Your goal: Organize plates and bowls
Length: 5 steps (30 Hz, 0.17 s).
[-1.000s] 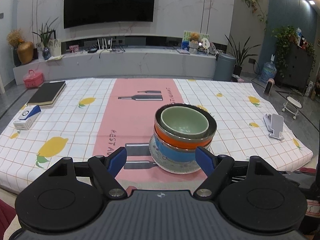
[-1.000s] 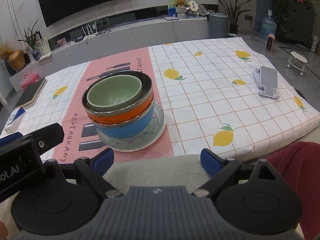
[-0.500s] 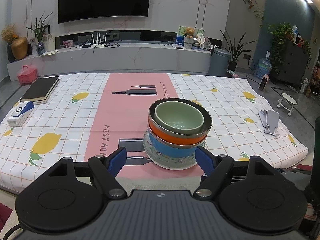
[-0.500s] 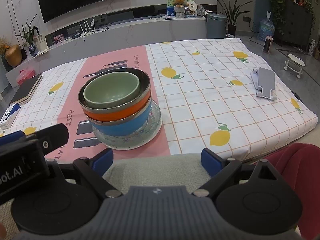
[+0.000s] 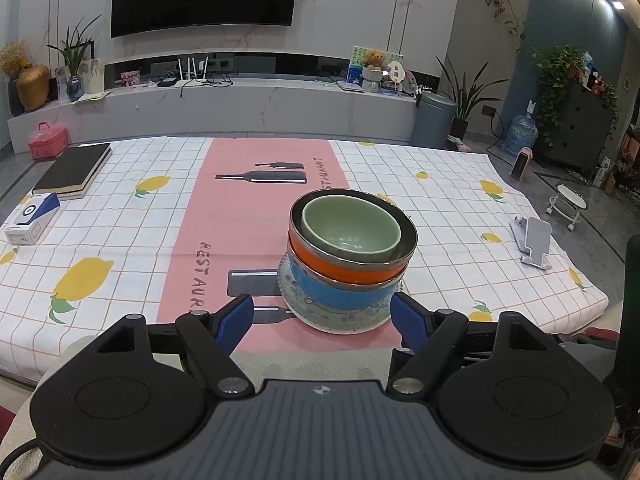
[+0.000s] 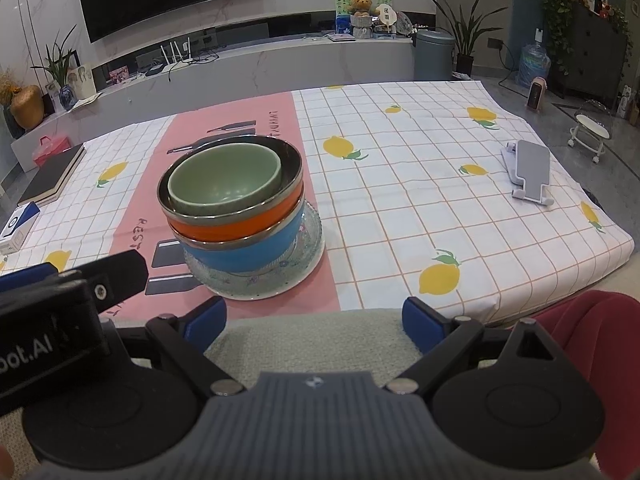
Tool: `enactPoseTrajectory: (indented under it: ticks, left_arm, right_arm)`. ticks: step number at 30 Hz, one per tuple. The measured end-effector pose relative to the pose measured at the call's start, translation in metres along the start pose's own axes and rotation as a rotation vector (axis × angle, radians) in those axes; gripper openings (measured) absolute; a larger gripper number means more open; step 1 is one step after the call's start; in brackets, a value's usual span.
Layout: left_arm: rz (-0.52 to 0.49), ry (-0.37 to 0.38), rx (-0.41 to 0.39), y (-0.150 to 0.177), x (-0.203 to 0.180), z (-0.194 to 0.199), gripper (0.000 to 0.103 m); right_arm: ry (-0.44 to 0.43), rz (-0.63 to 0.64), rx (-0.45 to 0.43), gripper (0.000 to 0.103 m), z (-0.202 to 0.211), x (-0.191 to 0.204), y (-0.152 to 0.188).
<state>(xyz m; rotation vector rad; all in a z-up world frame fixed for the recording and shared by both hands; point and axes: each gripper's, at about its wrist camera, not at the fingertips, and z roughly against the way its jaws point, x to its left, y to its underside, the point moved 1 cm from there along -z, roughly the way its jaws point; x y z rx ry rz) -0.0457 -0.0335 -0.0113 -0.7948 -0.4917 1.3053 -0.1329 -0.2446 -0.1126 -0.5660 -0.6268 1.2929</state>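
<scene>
The green bowl [image 5: 351,229] sits nested in my orange bowl [image 5: 340,266], over the blue bowl [image 5: 340,294] and the glass plate [image 5: 340,322], stacked on the tabletop's [image 5: 120,240] pink strip near its front edge. My left tongs [image 5: 322,314] and right tongs [image 6: 314,316] gape wide, holding nothing, just short of the stack.

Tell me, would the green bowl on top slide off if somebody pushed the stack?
Probably not easily: the green bowl sits nested inside the orange bowl, whose rim would likely catch it. It looks glazed, so perhaps slippery and breakable. It rests off-centre, so a hard shove might rattle it.
</scene>
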Motion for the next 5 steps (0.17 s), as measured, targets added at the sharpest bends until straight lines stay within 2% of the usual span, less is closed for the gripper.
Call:
enactPoseTrajectory:
  ticks: [5]
  left_arm:
    - [-0.002, 0.001, -0.003, 0.0, -0.0006, 0.0001, 0.092]
  right_arm:
    - [-0.001, 0.001, 0.0, 0.093, -0.0002, 0.0001, 0.0001]
